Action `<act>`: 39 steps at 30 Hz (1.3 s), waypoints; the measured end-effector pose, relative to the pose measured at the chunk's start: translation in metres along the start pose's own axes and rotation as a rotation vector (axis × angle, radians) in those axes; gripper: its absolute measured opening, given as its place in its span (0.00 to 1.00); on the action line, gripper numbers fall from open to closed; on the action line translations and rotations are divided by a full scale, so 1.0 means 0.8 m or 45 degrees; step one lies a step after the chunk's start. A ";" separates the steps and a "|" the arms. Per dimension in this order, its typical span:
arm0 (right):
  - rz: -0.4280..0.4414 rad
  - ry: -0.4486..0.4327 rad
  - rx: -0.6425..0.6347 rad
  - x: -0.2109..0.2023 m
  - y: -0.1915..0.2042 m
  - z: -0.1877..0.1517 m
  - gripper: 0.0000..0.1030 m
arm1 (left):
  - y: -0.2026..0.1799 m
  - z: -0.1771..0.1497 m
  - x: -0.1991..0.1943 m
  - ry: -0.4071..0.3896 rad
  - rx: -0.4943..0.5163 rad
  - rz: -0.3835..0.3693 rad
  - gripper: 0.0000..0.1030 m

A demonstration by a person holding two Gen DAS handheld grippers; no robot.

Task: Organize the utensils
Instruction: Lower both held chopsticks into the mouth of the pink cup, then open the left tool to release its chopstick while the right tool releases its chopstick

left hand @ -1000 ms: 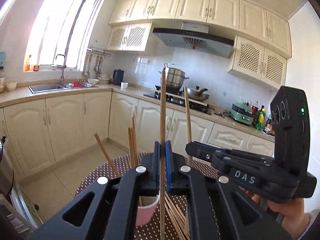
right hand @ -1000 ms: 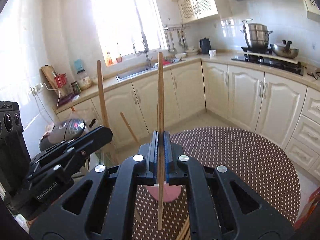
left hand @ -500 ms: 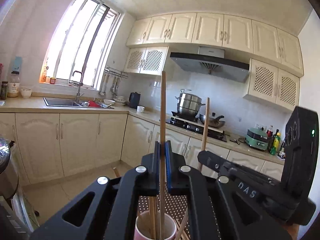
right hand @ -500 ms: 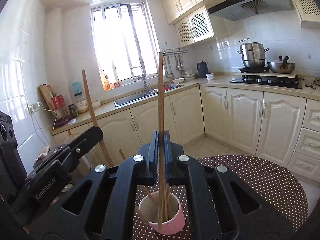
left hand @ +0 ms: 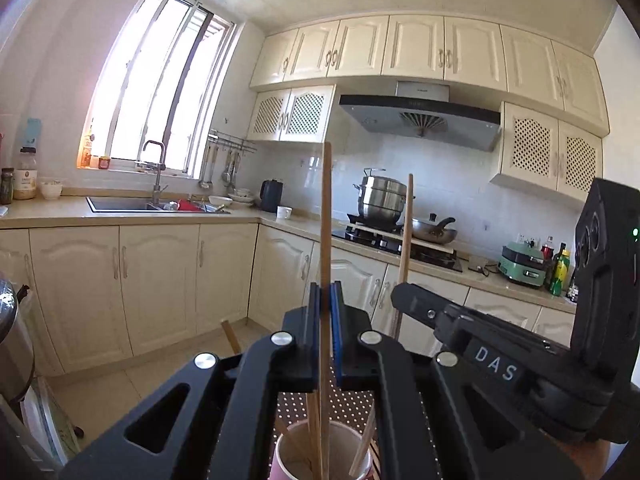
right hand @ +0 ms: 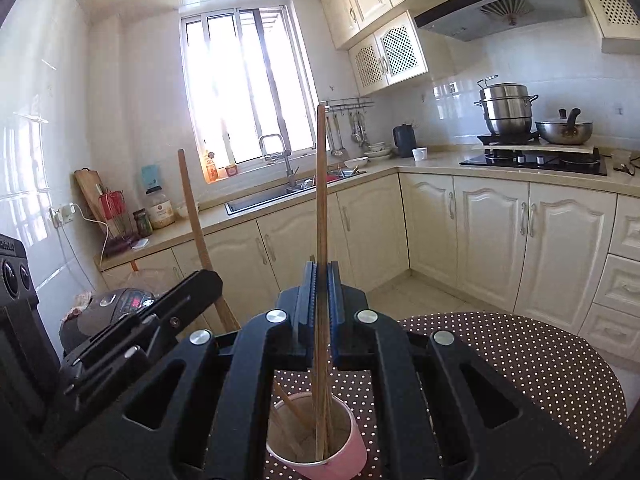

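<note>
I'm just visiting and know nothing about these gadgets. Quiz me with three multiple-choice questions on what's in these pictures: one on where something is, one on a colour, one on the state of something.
1. Where does the cup stand?
A. In the sink
B. On the dotted tablecloth
C. On the stove

2. What colour is the cup's outside?
A. Pink
B. Green
C. Black

3. How is the right gripper set?
A. Wide open, holding nothing
B. Shut on a spoon
C. Shut on a chopstick that stands upright

Answers:
1 B: the right wrist view shows the cup on the brown, white-dotted tablecloth.
2 A: its outer wall is pink in both views.
3 C: the blue pads pinch a wooden chopstick whose lower end reaches into the cup. The left gripper grips its own chopstick likewise.
</note>
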State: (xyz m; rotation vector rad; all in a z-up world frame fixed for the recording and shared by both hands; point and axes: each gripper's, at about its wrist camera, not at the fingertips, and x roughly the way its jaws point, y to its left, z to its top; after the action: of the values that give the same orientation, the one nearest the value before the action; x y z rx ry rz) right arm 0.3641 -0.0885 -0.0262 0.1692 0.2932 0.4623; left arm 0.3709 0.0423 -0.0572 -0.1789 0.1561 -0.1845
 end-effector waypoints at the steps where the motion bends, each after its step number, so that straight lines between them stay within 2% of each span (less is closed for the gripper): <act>1: 0.001 0.007 0.003 0.001 -0.002 -0.002 0.06 | -0.001 -0.003 0.001 0.009 0.010 0.005 0.05; 13: -0.009 0.073 -0.009 -0.005 -0.012 -0.021 0.06 | -0.006 -0.035 0.003 0.110 0.060 0.013 0.05; 20: -0.010 0.102 -0.023 -0.008 -0.011 -0.029 0.06 | -0.011 -0.038 -0.001 0.129 0.094 0.033 0.06; 21: -0.012 0.105 -0.026 -0.009 -0.011 -0.031 0.06 | -0.012 -0.038 -0.002 0.130 0.102 0.039 0.07; 24: -0.011 0.115 -0.028 -0.010 -0.011 -0.034 0.06 | -0.012 -0.036 -0.005 0.131 0.107 0.050 0.25; 39: 0.000 0.151 -0.023 -0.015 -0.011 -0.046 0.06 | -0.009 -0.031 -0.017 0.135 0.117 0.095 0.29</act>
State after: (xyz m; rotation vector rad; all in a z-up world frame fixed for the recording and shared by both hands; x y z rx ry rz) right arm 0.3461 -0.0983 -0.0600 0.1240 0.4051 0.4757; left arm 0.3519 0.0342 -0.0783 -0.0713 0.2588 -0.1264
